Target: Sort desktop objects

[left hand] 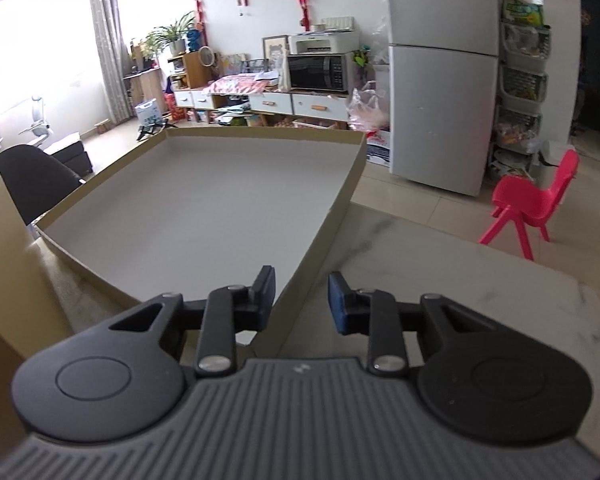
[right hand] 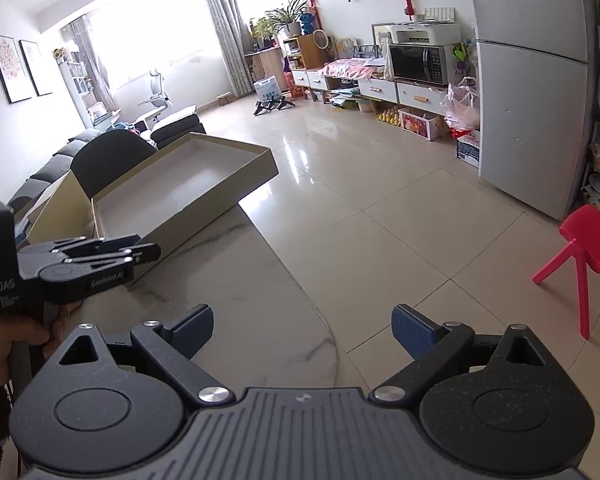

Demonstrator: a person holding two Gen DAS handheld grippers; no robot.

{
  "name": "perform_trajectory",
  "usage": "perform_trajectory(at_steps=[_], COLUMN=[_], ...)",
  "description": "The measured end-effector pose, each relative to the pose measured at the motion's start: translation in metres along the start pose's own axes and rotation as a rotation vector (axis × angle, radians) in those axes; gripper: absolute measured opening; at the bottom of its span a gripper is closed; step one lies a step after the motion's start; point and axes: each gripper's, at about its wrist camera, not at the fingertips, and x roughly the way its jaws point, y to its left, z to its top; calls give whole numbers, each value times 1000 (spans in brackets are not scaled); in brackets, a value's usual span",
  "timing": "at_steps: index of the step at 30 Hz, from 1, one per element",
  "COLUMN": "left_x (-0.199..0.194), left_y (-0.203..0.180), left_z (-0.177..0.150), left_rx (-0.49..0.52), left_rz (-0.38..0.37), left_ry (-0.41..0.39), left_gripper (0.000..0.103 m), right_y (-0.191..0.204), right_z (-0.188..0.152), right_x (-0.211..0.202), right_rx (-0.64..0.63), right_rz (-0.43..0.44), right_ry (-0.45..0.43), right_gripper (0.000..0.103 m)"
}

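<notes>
– On the counter (left hand: 440, 280), left wrist view: where is the box?

– Shallow cardboard box (left hand: 204, 208), tan outside, grey inside, nothing in it. It fills the centre and runs away toward 12 o'clock. Its near corner sits at 6 o'clock, right at the left tool (left hand: 300, 300).

– Left tool state?

– Jaws narrow, straddling the box's right-hand wall: one blue pad inside the wall, the other outside it. The wall's tan outer face fills the gap between them. Whether the pads actually press on the cardboard, I cannot tell.

– Does the right wrist view help?

– Only partly. The left tool shows at 9 o'clock, side-on, fingers close together against the box's near wall, with a hand (right hand: 8, 332) wrapped round its grip. Contact is still not readable from there.

– Right tool?

– Right tool (right hand: 302, 328) has its jaws wide apart with nothing between them. It is over the rounded edge of the counter, well apart from the box, which lies toward 10 o'clock in that view.

– Anything else nearby?

– A tan cardboard panel (left hand: 4, 248) stands upright at 9 o'clock in the left view, just beside the box. A red chair (left hand: 536, 200) stands on the tiled floor at 3 o'clock, with a white fridge (left hand: 440, 100) behind it at about 1 o'clock.
</notes>
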Motion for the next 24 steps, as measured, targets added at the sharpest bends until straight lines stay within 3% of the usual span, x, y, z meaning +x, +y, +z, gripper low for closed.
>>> perform_trajectory(at_steps=[14, 24], left_x=[-32, -49], left_y=[-22, -27], left_z=[-19, -37], left_rx=[-37, -76], left_rz=[-166, -210], left_ry=[9, 34], left_gripper=[27, 27], right_y=[-21, -30], right_z=[-7, -14], right_x=[-12, -19], right_rx=[118, 201], right_rz=[29, 135], right_ry=[-19, -34], right_gripper=[97, 98])
